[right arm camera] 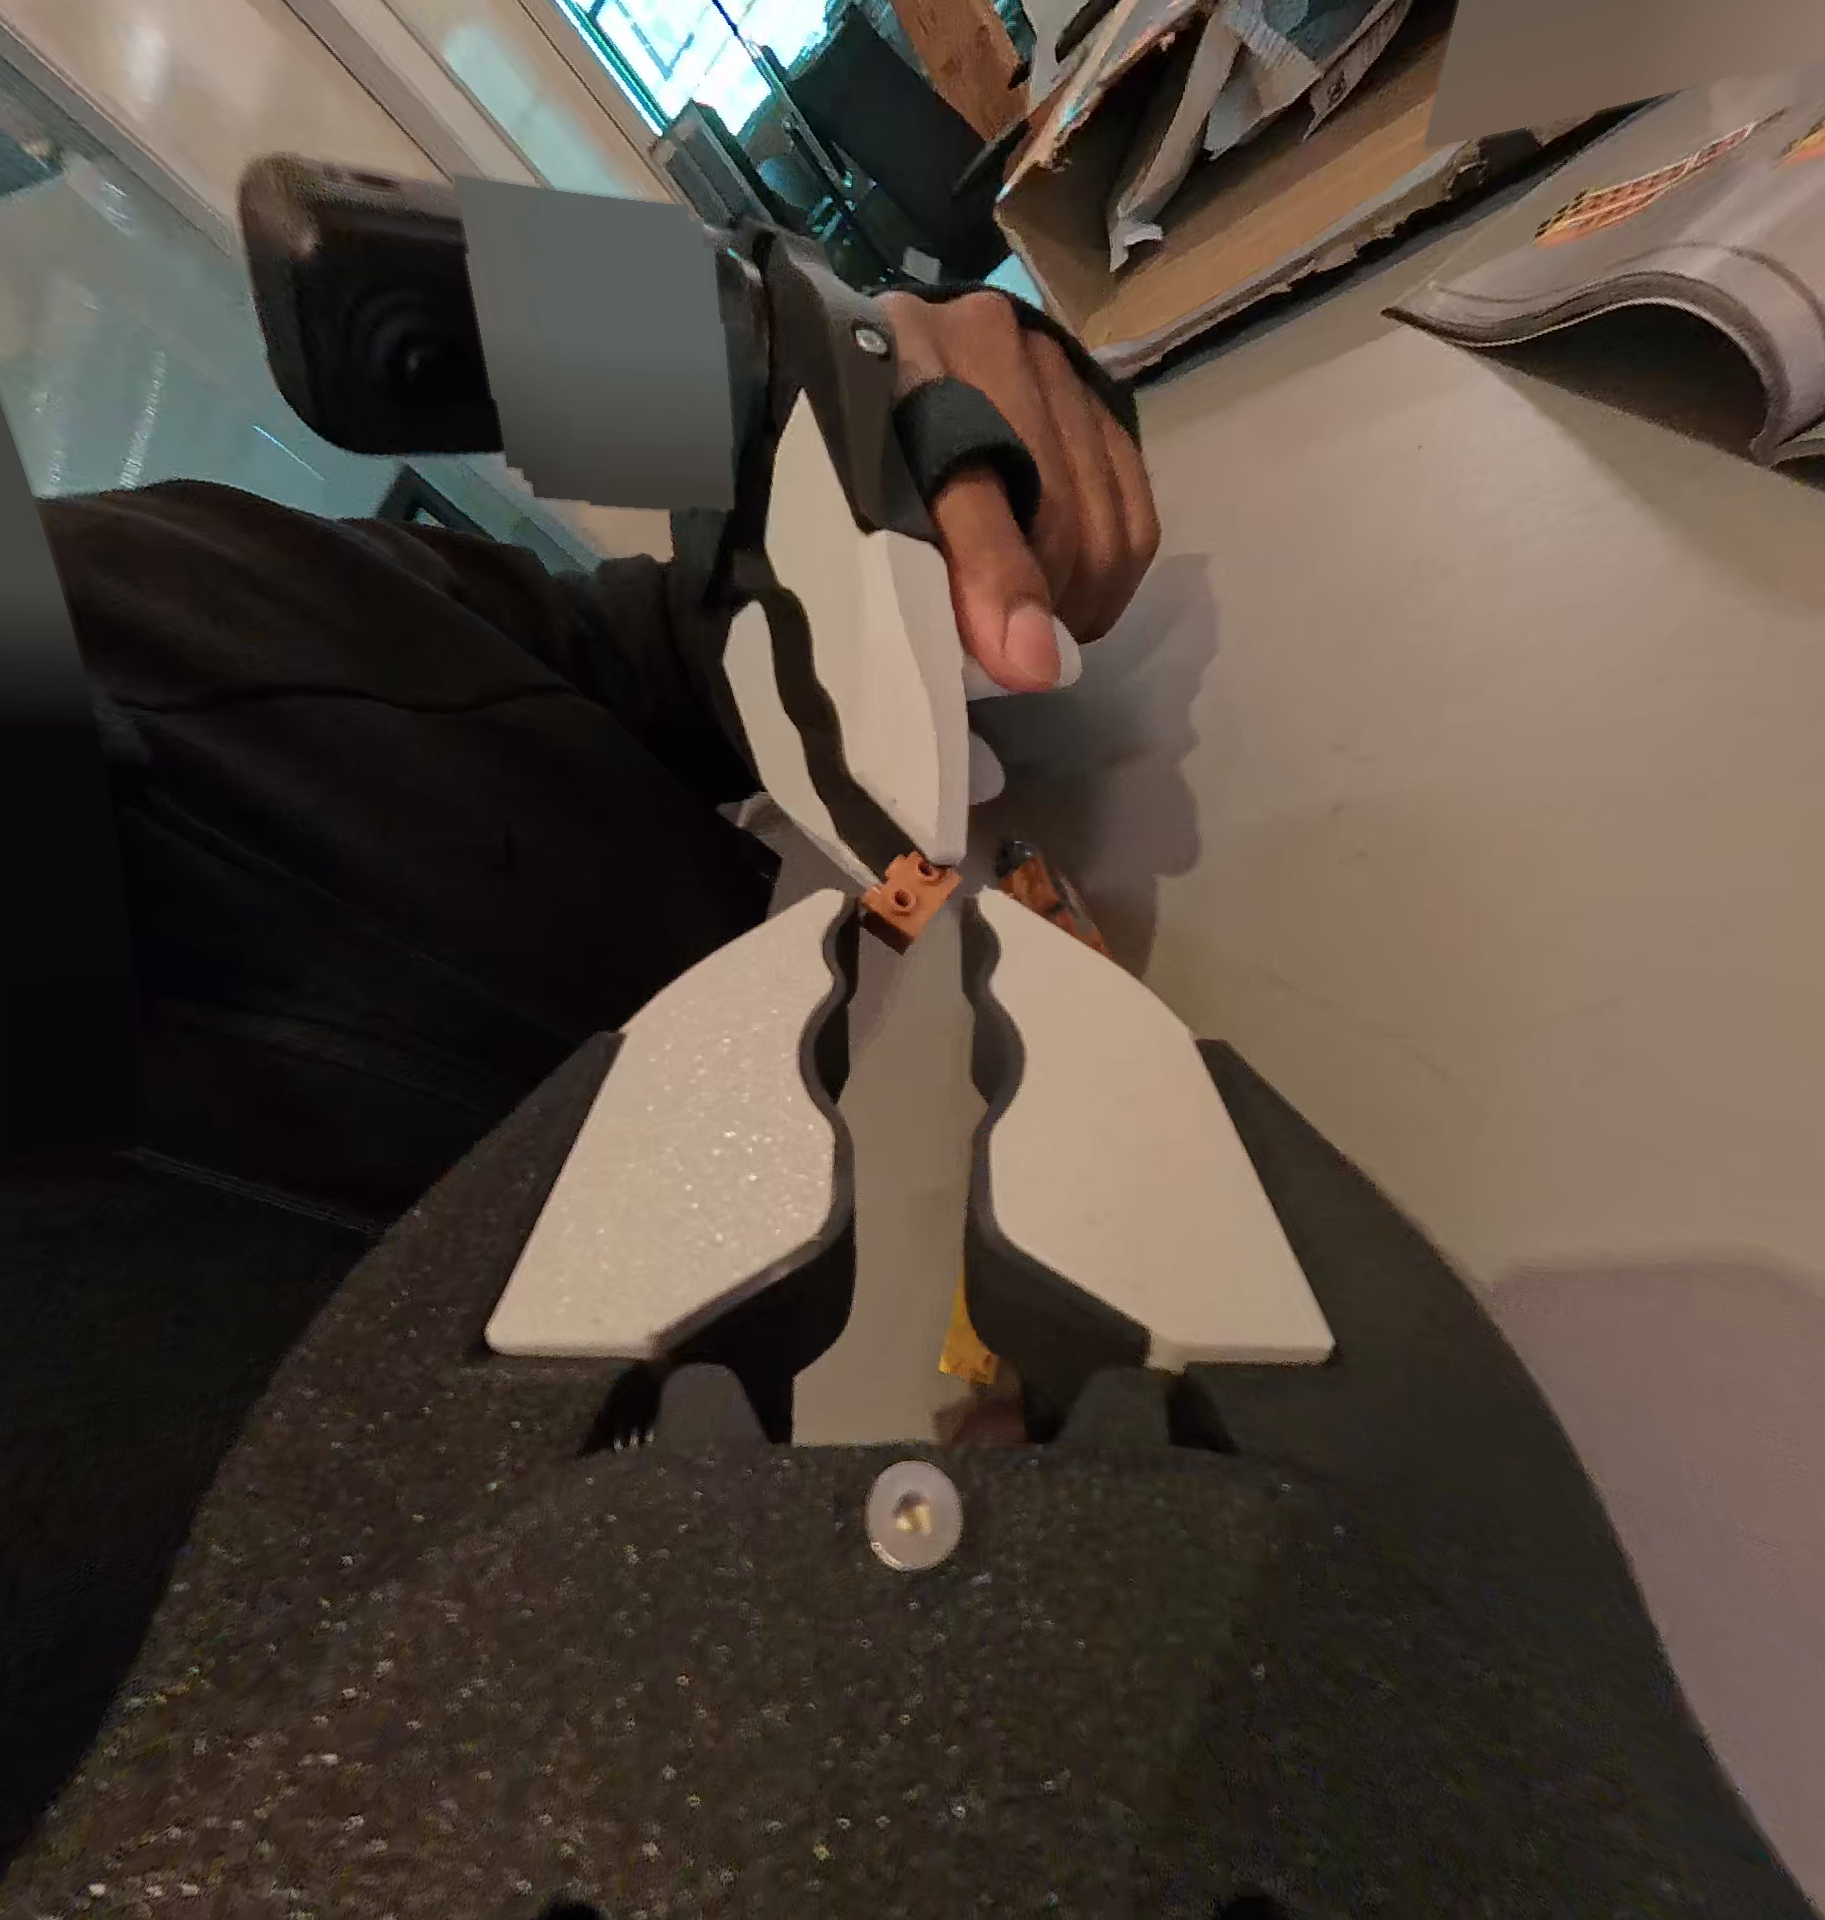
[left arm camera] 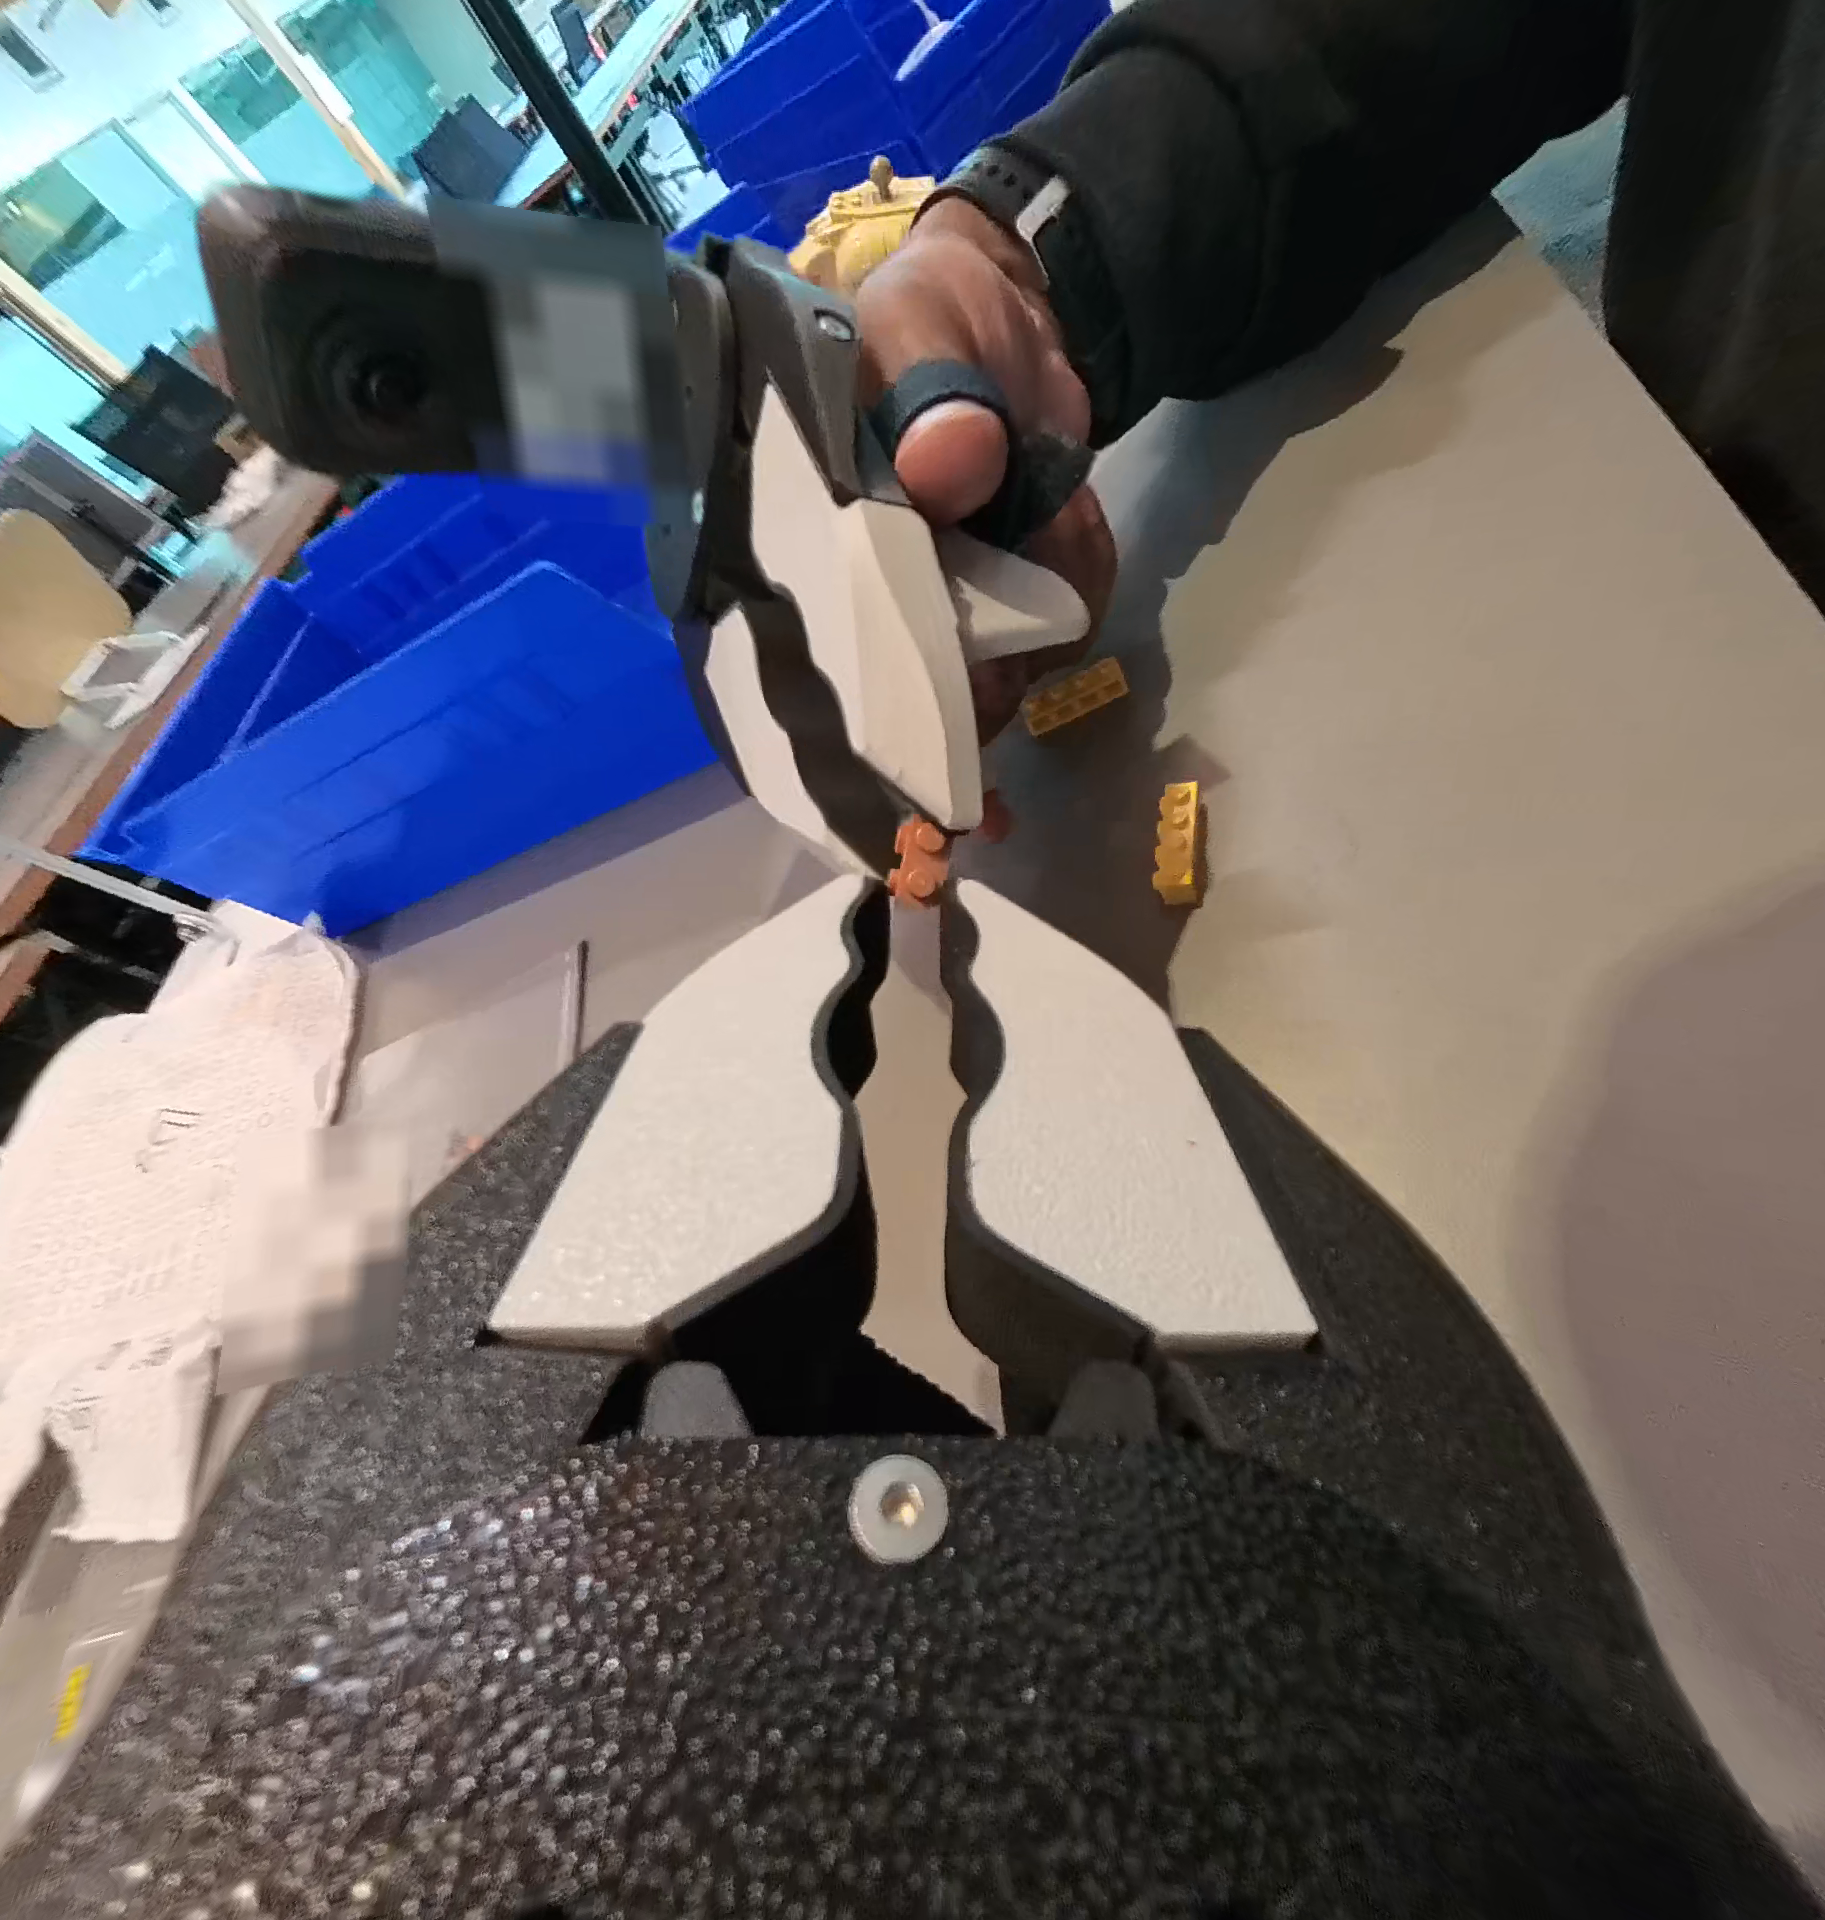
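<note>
My left tool [left arm camera: 913, 888] is closed on a small orange brick [left arm camera: 918, 862], held above the pale surface [left arm camera: 1510, 831]. Seen from my right tool's side, the two left fingertips [right arm camera: 944, 847] pinch the brick's upper edge. My right tool [right arm camera: 910, 902] faces the left one tip to tip, so the same brick sits between its fingers too. The right tool's jaws are a little apart: one finger touches the brick and a thin sliver of surface shows at the other.

Near the base of the right tool's fingers, a yellow piece [right arm camera: 965, 1351] lies on the surface. Just behind its right finger lies an orange-brown piece [right arm camera: 1053, 899].

Just past the tips, to the right in the left tool's view, two yellow bricks [left arm camera: 1180, 842] [left arm camera: 1074, 694] lie apart on the surface. White crumpled paper [left arm camera: 160, 1143] is at the near left. Blue bins [left arm camera: 420, 727] stand farther left.

My right hand [left arm camera: 981, 416] and left hand [right arm camera: 1043, 499] grip the handles, in dark sleeves. Far behind are a tan model [left arm camera: 866, 223], an open booklet [right arm camera: 1666, 312] and a torn cardboard box [right arm camera: 1147, 156].
</note>
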Demonstrator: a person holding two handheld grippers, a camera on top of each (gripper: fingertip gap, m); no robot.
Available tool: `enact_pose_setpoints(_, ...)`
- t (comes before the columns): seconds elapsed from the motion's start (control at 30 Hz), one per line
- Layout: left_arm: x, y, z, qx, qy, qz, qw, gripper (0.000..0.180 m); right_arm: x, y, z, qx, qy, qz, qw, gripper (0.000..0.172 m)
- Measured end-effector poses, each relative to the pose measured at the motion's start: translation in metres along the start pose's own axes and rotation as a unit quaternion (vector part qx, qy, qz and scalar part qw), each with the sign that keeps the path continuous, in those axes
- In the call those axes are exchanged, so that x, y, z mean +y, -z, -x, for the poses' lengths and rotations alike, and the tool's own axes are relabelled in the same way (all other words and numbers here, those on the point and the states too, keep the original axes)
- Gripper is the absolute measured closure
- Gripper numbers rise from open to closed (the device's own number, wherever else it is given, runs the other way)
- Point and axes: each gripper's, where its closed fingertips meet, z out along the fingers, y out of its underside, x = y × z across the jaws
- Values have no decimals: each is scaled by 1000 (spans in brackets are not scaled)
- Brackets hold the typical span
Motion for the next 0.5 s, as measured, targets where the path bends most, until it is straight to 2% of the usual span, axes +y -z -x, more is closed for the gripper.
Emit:
enact_pose_setpoints(0.13, 7, -1, 1, 20, 60, 27, 998, 171, 9, 8, -13, 67, 62, 42, 995, 140)
enact_pose_setpoints(0.27, 21, 0, -1, 58, 169, 68, 982, 171, 29, 9, -34, 156, 158, 128, 966, 131)
enact_pose_setpoints(0.4, 28, -2, -6, 97, 258, 88, 957, 171, 50, -1, -46, 182, 211, 198, 940, 125)
enact_pose_setpoints(0.5, 34, -4, -9, 103, 285, 111, 947, 171, 51, -4, -52, 196, 239, 208, 928, 129)
